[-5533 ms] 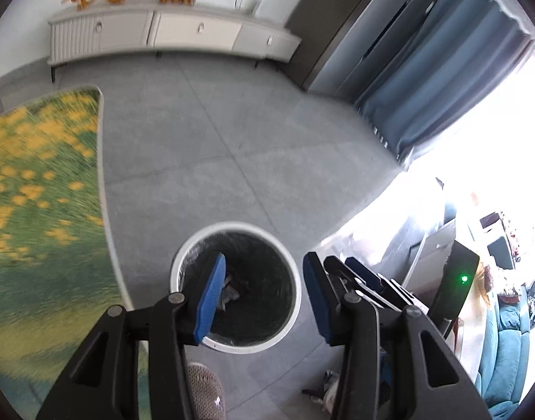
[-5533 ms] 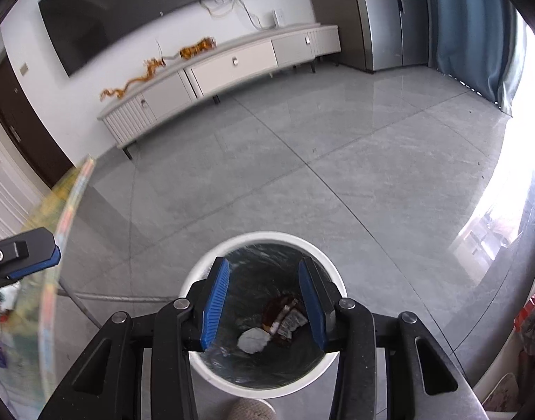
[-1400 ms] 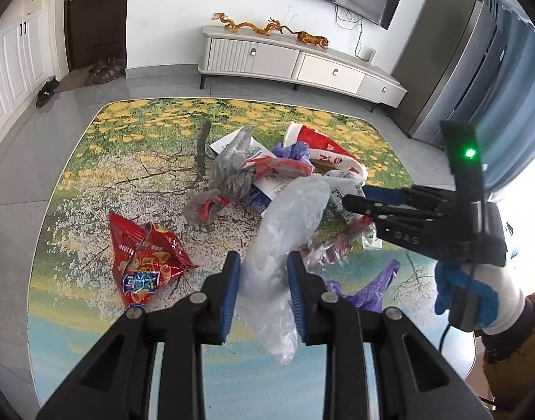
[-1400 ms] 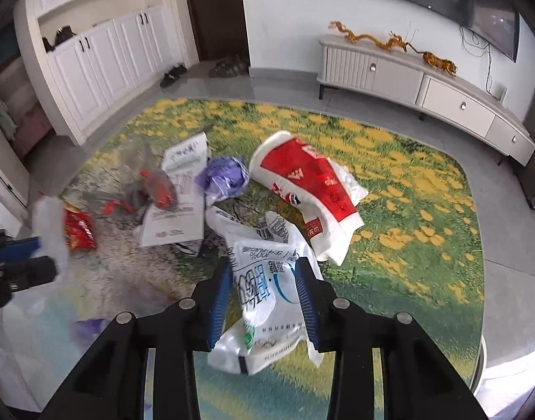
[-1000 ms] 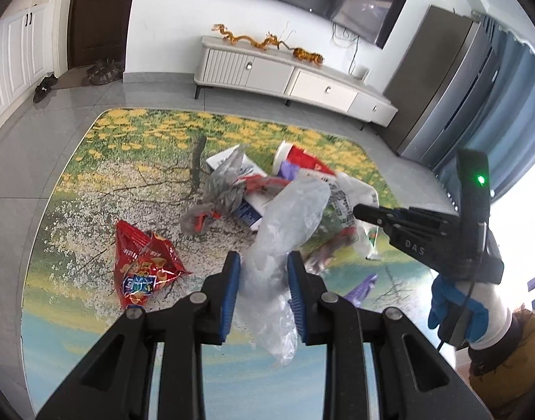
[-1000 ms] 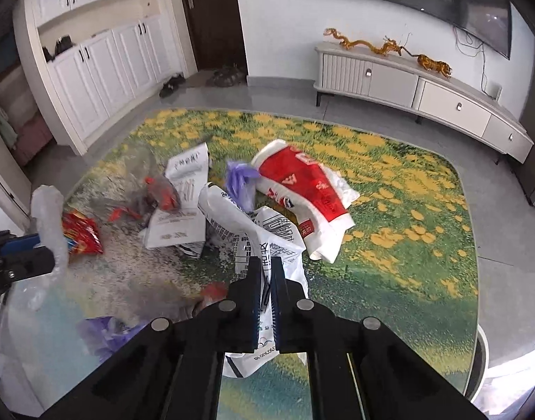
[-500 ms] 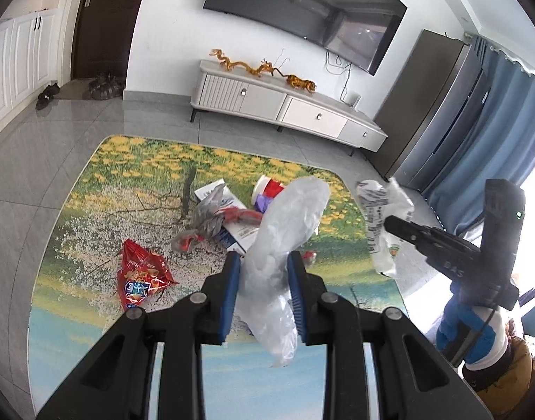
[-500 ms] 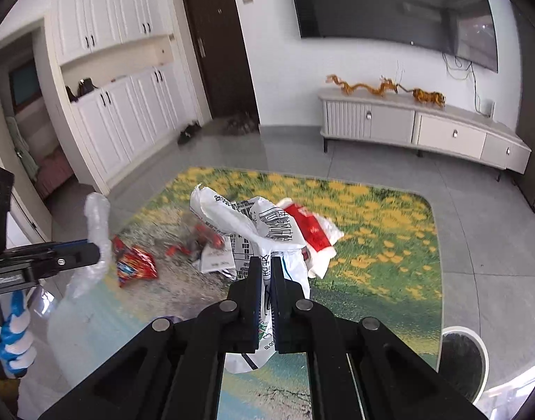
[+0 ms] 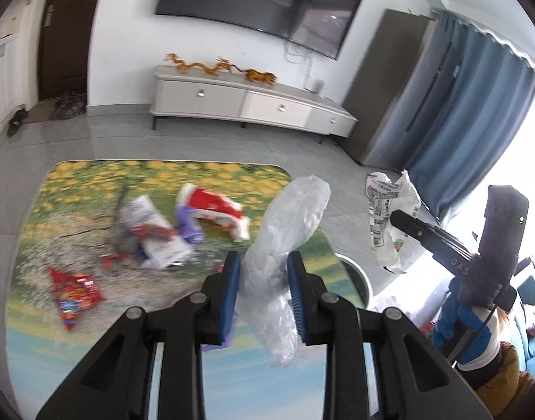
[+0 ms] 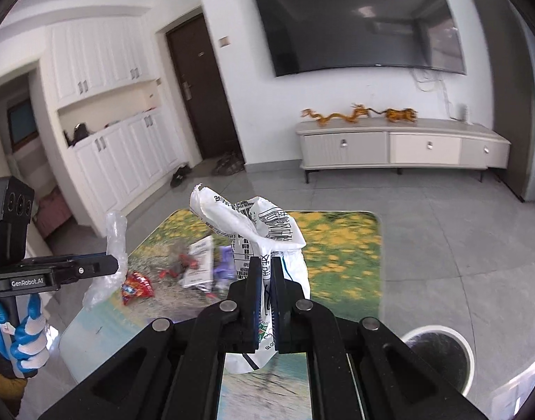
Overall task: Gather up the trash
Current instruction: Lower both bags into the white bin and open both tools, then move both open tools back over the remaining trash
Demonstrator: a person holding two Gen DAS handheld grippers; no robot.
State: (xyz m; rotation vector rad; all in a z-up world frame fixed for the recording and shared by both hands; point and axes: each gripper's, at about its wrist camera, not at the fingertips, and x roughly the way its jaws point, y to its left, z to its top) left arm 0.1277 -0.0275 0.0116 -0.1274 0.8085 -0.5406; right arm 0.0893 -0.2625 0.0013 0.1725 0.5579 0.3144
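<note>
My left gripper [image 9: 264, 273] is shut on a crumpled clear plastic bag [image 9: 288, 217] that sticks up and hangs down between the blue pads. A white printed wrapper [image 10: 267, 224] is pinched in my right gripper [image 10: 266, 273], whose jaws are fully together. Both are held in the air above the flowered rug [image 9: 92, 175]. In the left wrist view the right gripper [image 9: 400, 218] shows at the right with the wrapper [image 9: 386, 217] dangling. The white-rimmed bin [image 10: 438, 329] stands on the floor by the rug's corner, low right.
On the rug lie a red snack bag [image 9: 75, 294], a red-and-white bag [image 9: 215, 206], white paper [image 9: 155, 238] and a purple scrap [image 9: 188, 224]. A low TV console [image 9: 250, 105] lines the far wall. A gloved hand [image 10: 26, 332] holds the left gripper.
Both grippers have risen and pulled back from the trash pile with their loads still held. The views have tipped up, and the bin has come closer into the right wrist view.
</note>
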